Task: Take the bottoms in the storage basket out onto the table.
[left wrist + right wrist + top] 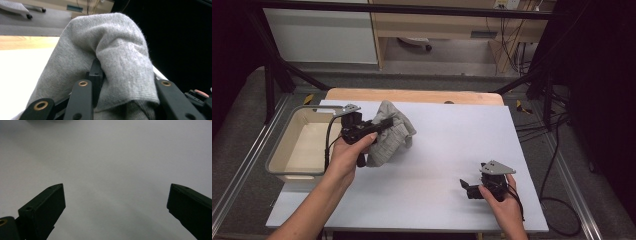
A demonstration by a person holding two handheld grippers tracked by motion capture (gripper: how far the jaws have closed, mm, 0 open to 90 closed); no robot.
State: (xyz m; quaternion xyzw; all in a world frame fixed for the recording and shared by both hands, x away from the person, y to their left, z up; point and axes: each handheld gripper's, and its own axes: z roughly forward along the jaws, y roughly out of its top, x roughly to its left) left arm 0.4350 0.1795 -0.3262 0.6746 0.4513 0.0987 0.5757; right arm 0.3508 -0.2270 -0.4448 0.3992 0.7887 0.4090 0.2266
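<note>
Pinching grey cloth [389, 134]: left gripper [379, 124] has jaws pressed together on fold, cloth bunched over and around jaw tips, draped down to white table sheet [447, 145] just beside tub [299, 145]. Right gripper [468, 188] near sheet, well apart from cloth; jaws spread wide, bare sheet between them.

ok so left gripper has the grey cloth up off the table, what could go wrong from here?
1. The left gripper is shut on just a fold of the grey cloth; most of it hangs loose below, so it may slip out.
2. The hanging end still touches the white table, so it may drag or bunch.
3. If the bin is the target, the trailing cloth could catch its rim. The right gripper is open and too far off to help.
</note>
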